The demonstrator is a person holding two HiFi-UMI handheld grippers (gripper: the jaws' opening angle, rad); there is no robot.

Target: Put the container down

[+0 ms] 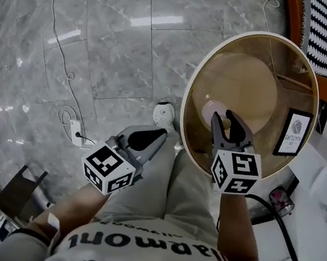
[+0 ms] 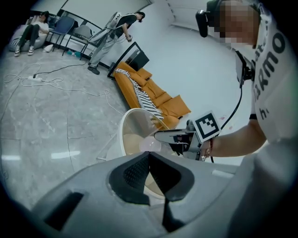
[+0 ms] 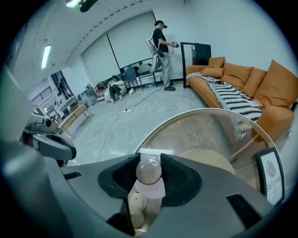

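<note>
Above the glass surface [image 1: 285,56], our right gripper [image 1: 223,121] clamps the small container [image 3: 149,173]; releasing too high could topple it.

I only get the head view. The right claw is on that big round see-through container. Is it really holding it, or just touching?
Observer: Holding. In the right gripper view the right claw is closed on the clear round knob of the container.
Operator: What about the other claw? Has it got anything?
Observer: No. The left gripper view shows the left claw with its jaws together and nothing between them.
Operator: Is anybody else in the room?
Observer: Yes, far off there is a standing person and a sitting person.
</note>
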